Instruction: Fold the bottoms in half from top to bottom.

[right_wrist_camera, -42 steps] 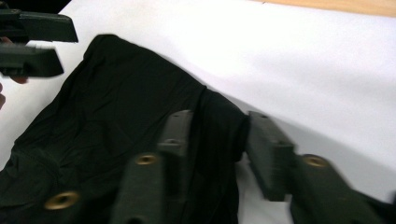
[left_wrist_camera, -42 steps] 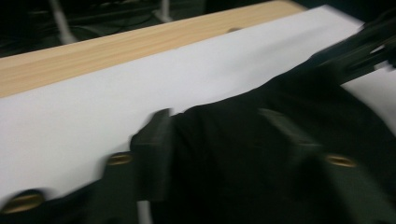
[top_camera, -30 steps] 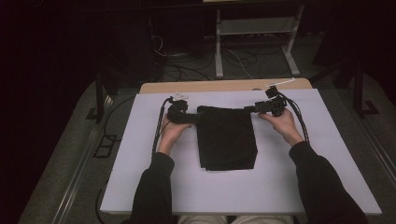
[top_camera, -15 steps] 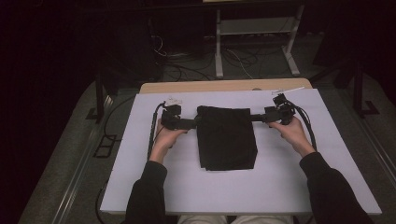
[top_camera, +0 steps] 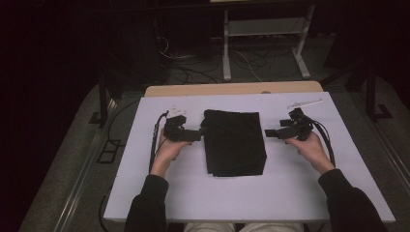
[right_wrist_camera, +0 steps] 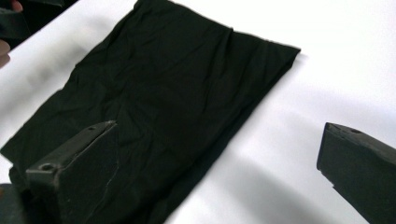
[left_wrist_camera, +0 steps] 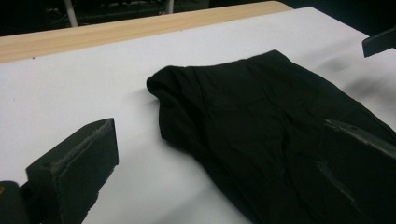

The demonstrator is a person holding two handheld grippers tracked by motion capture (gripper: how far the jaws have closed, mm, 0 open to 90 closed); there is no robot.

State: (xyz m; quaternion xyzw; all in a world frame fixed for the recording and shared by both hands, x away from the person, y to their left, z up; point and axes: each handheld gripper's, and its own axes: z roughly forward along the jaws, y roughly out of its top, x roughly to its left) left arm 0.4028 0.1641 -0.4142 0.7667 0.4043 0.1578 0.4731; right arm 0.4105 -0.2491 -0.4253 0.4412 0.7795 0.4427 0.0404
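Note:
A black cloth (top_camera: 235,141), folded into a rectangle, lies flat in the middle of the white table cover (top_camera: 241,198). My left gripper (top_camera: 197,135) rests just off the cloth's left edge and points right at it. My right gripper (top_camera: 267,133) sits a little off the right edge and points left. Both have just been opening and now stand open, with nothing pinched. In the left gripper view the cloth (left_wrist_camera: 261,126) lies beneath the wide left gripper (left_wrist_camera: 219,135). In the right gripper view the cloth (right_wrist_camera: 159,93) spreads under the right gripper (right_wrist_camera: 219,135).
A wooden table edge (top_camera: 232,89) runs along the back of the white cover. A small white object (top_camera: 304,103) lies at the back right. Beyond the table stand a metal frame (top_camera: 263,34) and floor cables. The right gripper's jaw tip (left_wrist_camera: 379,42) shows far off.
Both grippers have let go of the cloth's far corners and moved outward and toward the person. Their jaws have widened. The cloth lies still.

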